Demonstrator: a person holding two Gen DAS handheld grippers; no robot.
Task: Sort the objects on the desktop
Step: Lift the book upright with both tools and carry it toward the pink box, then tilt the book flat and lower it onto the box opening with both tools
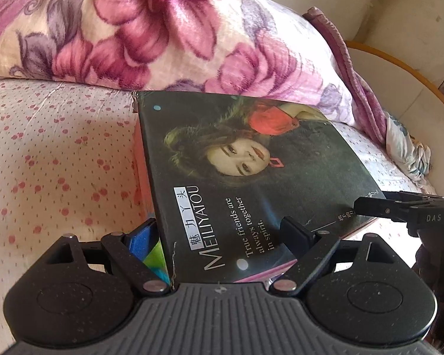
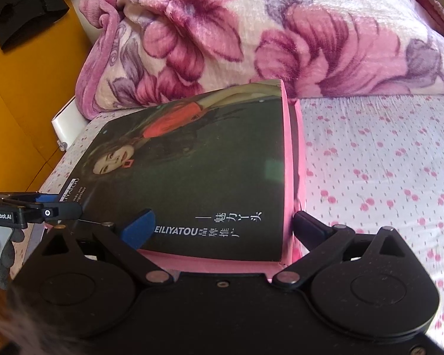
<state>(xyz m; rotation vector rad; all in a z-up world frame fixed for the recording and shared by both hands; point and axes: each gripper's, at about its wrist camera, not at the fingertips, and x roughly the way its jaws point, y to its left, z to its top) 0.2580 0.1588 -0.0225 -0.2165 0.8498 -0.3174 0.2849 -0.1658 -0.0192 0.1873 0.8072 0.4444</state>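
Gripping the box (image 1: 251,177) lid edge, my left gripper (image 1: 225,236) and right gripper (image 2: 222,224) straddle stiff, light cardboard; closure indeterminate.
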